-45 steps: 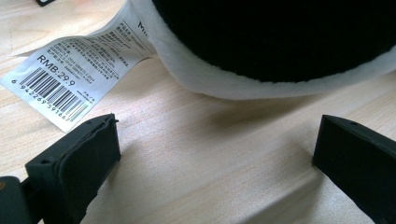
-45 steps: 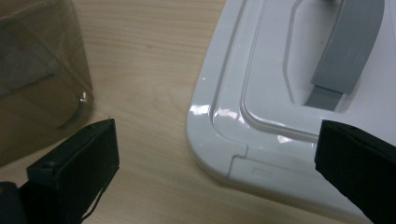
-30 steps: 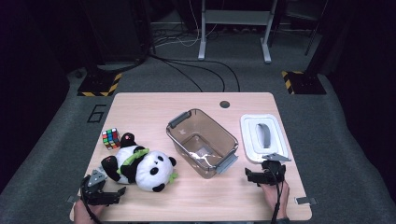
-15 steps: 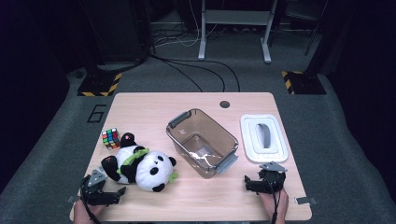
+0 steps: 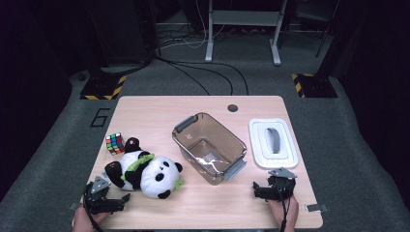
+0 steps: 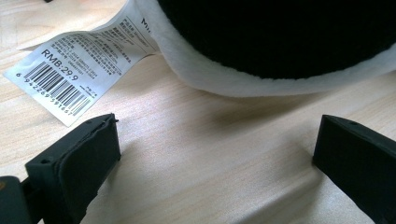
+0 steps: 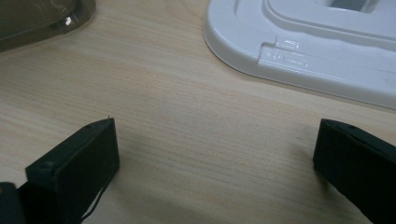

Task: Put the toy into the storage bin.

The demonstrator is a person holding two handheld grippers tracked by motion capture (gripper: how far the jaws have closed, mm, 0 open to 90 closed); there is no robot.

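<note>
Dark room, grey carpet floor (image 5: 367, 145), black cables (image 5: 203, 72), metal stand (image 5: 241, 19).

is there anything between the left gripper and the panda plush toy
Nothing visible. The left gripper, jaws open, points at the black and white panda plush toy across bare wooden table; its white paper barcode tag lies off to one side.

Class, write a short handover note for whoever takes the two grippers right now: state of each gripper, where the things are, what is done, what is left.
Left gripper: open, holding nothing, low at the near left edge, jaws pointing at the panda plush and its tag.
Right gripper: open, holding nothing, just in front of the white lid.
Clear bin: mid-table, uncovered, with no toy in it.
Rubik's cube: beside the panda.
Done: nothing packed.
Left, probably: load the toys into the bin, then fit the lid.
</note>
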